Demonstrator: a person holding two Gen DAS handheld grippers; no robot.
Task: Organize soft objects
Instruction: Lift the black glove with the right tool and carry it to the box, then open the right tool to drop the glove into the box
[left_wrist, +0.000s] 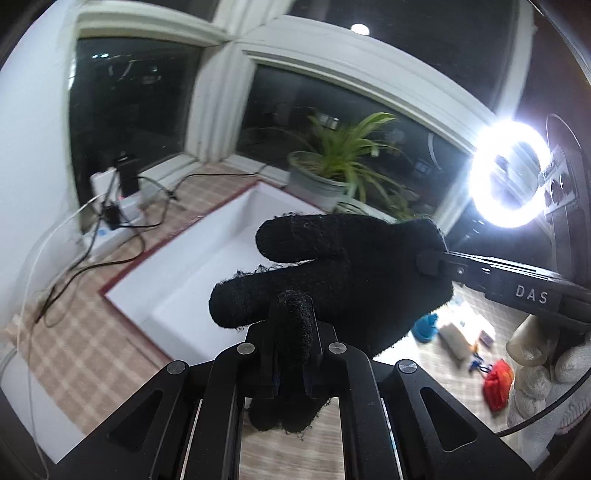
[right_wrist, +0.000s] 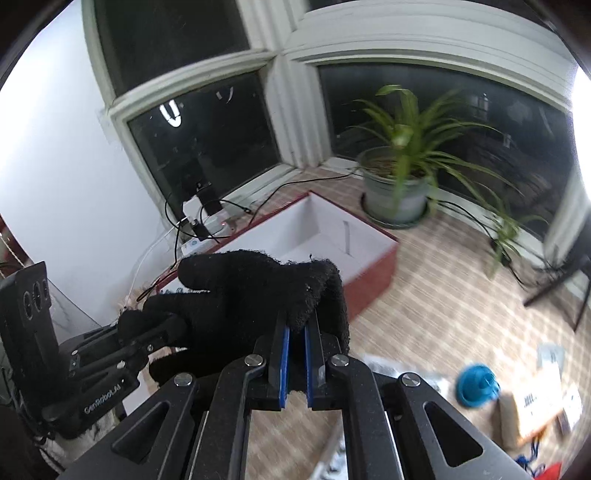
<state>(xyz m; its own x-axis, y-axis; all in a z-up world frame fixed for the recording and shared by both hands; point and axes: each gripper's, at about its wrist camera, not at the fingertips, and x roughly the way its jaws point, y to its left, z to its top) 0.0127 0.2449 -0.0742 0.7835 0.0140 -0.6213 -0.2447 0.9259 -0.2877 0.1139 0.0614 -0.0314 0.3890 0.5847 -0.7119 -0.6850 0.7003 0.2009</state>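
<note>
**Black glove held between both grippers above open box**

Largest item: red-walled box (left_wrist: 207, 254) with white interior, lying open on the checked floor (right_wrist: 436, 280); interior bare in both views. A pale strip on the inner wall visible only in right wrist view.

Potted plant (right_wrist: 399, 184) standing beyond the box, near the dark windows (left_wrist: 125, 110). Cables and a power strip (right_wrist: 210, 225) beside the box's far left corner.

Shown only in left wrist view: lit ring light (left_wrist: 508, 173) at right; red bundle (left_wrist: 498, 380) on the floor. Blue item (right_wrist: 476, 384) on the floor, blurred in both views.

Black glove (left_wrist: 351, 273) held in the air, in front of and above the box. Left gripper (left_wrist: 291, 354) fingers pinching one glove finger. Right gripper (right_wrist: 295, 354) fingers, blue-padded, pinching the glove's cuff edge. Each gripper visible from the other's camera, clamped on the glove.
</note>
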